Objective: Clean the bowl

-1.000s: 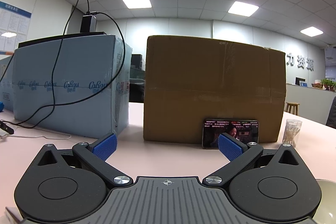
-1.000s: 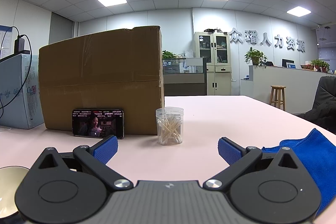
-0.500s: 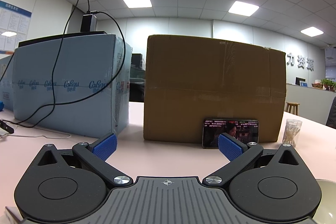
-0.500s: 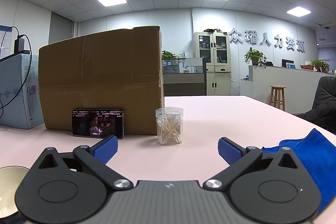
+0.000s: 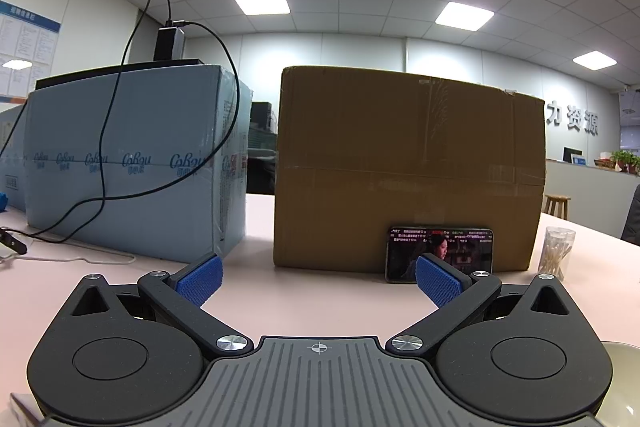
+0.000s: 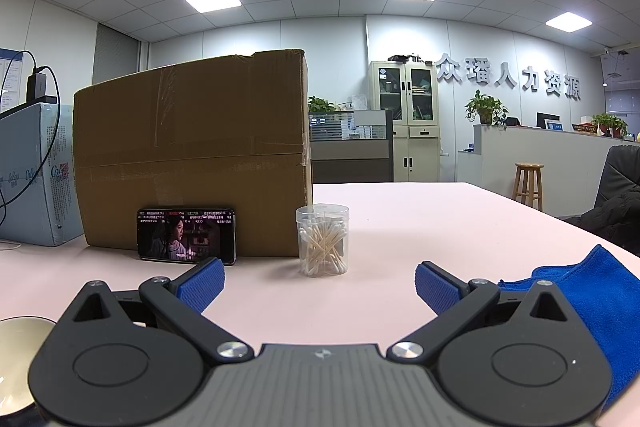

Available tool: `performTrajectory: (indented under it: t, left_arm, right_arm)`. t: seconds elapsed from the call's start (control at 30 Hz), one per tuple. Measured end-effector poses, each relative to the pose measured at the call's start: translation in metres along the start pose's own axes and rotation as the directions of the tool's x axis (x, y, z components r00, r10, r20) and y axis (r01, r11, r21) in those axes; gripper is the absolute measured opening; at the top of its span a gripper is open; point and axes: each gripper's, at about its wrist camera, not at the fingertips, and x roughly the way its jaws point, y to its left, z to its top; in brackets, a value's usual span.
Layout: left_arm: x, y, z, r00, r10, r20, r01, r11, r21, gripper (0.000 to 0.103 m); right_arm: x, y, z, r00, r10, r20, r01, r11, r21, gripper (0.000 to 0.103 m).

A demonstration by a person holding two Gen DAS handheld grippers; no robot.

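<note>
A pale bowl (image 6: pixel 16 359) sits on the pink table at the lower left of the right wrist view, mostly hidden behind the gripper body; its rim (image 5: pixel 622 383) peeks in at the lower right of the left wrist view. A blue cloth (image 6: pixel 592 291) lies crumpled on the table to the right of my right gripper (image 6: pixel 319 285). That gripper is open and holds nothing. My left gripper (image 5: pixel 319 281) is also open and empty, low over the table, with the bowl off to its right.
A brown cardboard box (image 5: pixel 408 167) stands ahead with a phone (image 5: pixel 440 253) leaning on it, screen lit. A clear jar of cotton swabs (image 6: pixel 322 239) stands beside it. A light-blue box (image 5: pixel 132 159) with a black cable is at the left. A wooden stool (image 6: pixel 529 185) stands beyond the table.
</note>
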Motion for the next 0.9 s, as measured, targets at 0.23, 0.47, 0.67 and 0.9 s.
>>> performTrajectory:
  t: [0.23,0.47,0.67,0.9]
  left_arm:
    - [0.0001,0.0005,0.0004,1.000,0.000,0.000,0.000,1.000,0.000,0.103]
    - [0.0007,0.0011,0.0006,1.000,0.001,-0.002,-0.001,1.000,-0.001,0.103]
    - [0.0007,0.0007,0.0001,1.000,0.000,-0.002,0.000,1.000,-0.001,0.103]
    - [0.0014,0.0009,0.0001,1.000,0.001,-0.002,-0.001,1.000,-0.001,0.103]
  right_arm:
    - [-0.0006,0.0005,0.0001,1.000,-0.001,0.000,0.001,1.000,0.000,0.103]
    - [-0.0005,0.0007,-0.0001,1.000,-0.001,0.000,0.001,1.000,0.000,0.103]
    - [-0.0002,0.0011,-0.0005,1.000,-0.001,0.000,0.001,1.000,0.000,0.103]
    - [-0.0001,0.0014,-0.0008,1.000,-0.002,-0.001,0.002,1.000,0.001,0.103]
